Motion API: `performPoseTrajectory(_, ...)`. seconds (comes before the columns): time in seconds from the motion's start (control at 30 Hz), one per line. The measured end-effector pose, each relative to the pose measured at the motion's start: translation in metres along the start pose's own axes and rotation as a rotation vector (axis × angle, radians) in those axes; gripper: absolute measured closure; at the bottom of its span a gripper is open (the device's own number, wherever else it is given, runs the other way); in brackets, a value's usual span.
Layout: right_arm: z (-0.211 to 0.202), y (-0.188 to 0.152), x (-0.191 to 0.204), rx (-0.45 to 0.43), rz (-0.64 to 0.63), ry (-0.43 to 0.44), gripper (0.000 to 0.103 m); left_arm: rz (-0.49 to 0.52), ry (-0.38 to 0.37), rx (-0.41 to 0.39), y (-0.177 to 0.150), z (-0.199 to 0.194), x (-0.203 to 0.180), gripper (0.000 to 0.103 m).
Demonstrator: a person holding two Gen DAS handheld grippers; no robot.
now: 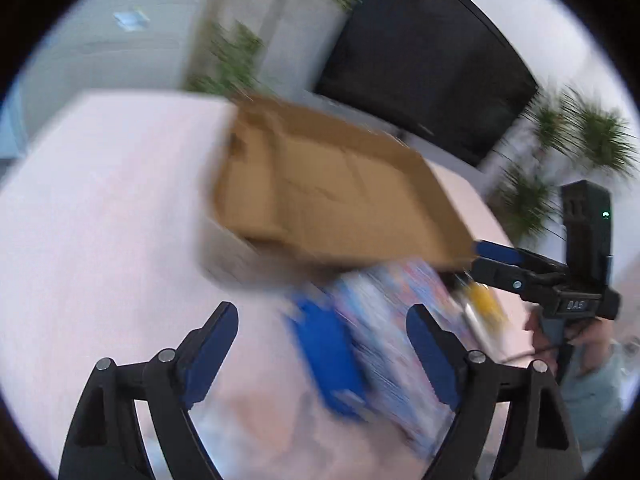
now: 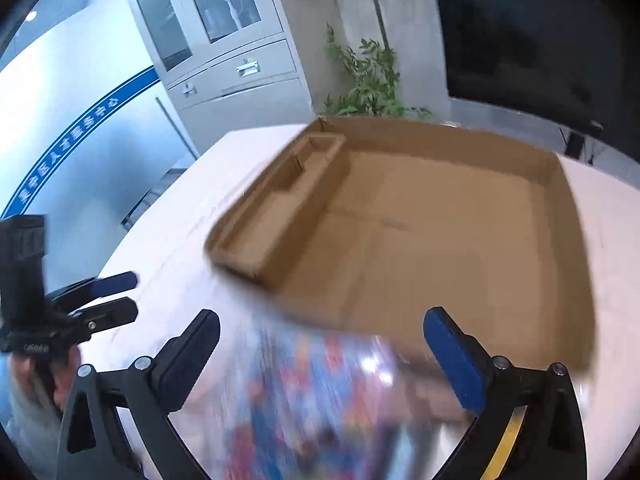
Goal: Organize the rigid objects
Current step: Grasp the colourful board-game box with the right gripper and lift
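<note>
A shallow open cardboard box (image 1: 332,196) lies on the pale table (image 1: 100,208); it also shows in the right wrist view (image 2: 440,232), with a narrow side compartment (image 2: 280,208) on its left. A colourful flat box with a blue edge (image 1: 372,344), blurred, lies in front of it and shows blurred in the right wrist view (image 2: 312,408). My left gripper (image 1: 322,328) is open above that box. My right gripper (image 2: 322,332) is open over the same box and appears in the left wrist view (image 1: 492,260). The left gripper shows in the right wrist view (image 2: 116,300).
A yellow object (image 1: 482,300) lies at the right of the colourful box, blurred. A black screen (image 1: 428,56) and plants (image 1: 580,132) stand behind the table. A grey cabinet (image 2: 224,48) stands at the back left. The table edge (image 2: 168,188) runs near the box's left.
</note>
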State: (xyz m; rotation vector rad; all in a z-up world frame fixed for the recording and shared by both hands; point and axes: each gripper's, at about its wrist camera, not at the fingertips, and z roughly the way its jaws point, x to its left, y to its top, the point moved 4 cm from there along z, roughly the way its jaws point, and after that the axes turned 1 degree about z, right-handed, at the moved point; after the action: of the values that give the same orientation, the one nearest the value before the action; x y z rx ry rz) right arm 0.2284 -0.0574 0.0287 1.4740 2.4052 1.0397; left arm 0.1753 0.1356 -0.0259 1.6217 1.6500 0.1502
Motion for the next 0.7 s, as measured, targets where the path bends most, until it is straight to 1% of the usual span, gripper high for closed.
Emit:
performPoseTrajectory(0.07, -0.011, -0.029, -0.005, 0.046, 0.008, 0.030, 0.000, -0.023, -0.053, 0.050, -0.014, 0.019, -0.015, 0.018)
performPoseTrajectory(0.1, -0.010, -0.046, -0.005, 0.082, -0.006, 0.029, 0.000, -0.022, -0.070, 0.076, -0.020, 0.029, -0.020, 0.018)
performPoseTrajectory(0.17, -0.009, -0.072, 0.001, 0.129, -0.060, 0.017, 0.001, -0.044, -0.074, 0.132, -0.033, 0.050, -0.029, 0.018)
performPoseTrajectory(0.23, -0.002, -0.084, 0.011, 0.149, -0.068, 0.039, 0.001, -0.059, -0.089, 0.155, -0.038, 0.065, -0.033, 0.019)
performPoseTrajectory(0.3, 0.006, -0.091, 0.013, 0.161, -0.070, 0.035, 0.001, -0.049, -0.079, 0.163, -0.041, 0.074, -0.038, 0.022)
performPoseTrajectory(0.33, 0.009, -0.093, 0.014, 0.163, -0.068, 0.033, 0.003, -0.040, -0.066, 0.152, -0.041, 0.076, -0.041, 0.023)
performPoseTrajectory(0.37, 0.010, -0.094, 0.012, 0.162, -0.060, 0.032, 0.003, -0.031, -0.047, 0.145, -0.041, 0.076, -0.044, 0.028)
performPoseTrajectory(0.43, 0.015, -0.094, 0.012, 0.150, -0.040, 0.007, 0.006, -0.004, 0.007, 0.133, -0.044, 0.072, -0.051, 0.039)
performPoseTrajectory(0.5, 0.016, -0.096, 0.016, 0.121, -0.020, -0.019, 0.008, 0.000, 0.039, 0.116, -0.042, 0.069, -0.051, 0.042)
performPoseTrajectory(0.53, 0.014, -0.096, 0.018, 0.106, -0.022, -0.034, 0.010, 0.006, 0.051, 0.096, -0.041, 0.063, -0.053, 0.044)
performPoseTrajectory(0.6, 0.005, -0.097, 0.024, 0.066, -0.024, -0.061, 0.015, 0.025, 0.081, 0.043, -0.034, 0.048, -0.060, 0.046)
performPoseTrajectory(0.63, -0.002, -0.099, 0.030, 0.039, -0.028, -0.067, 0.015, 0.053, 0.105, 0.002, -0.028, 0.038, -0.067, 0.046)
performPoseTrajectory(0.7, -0.017, -0.091, 0.043, -0.029, -0.030, -0.061, 0.015, 0.094, 0.156, -0.077, -0.009, 0.019, -0.077, 0.046)
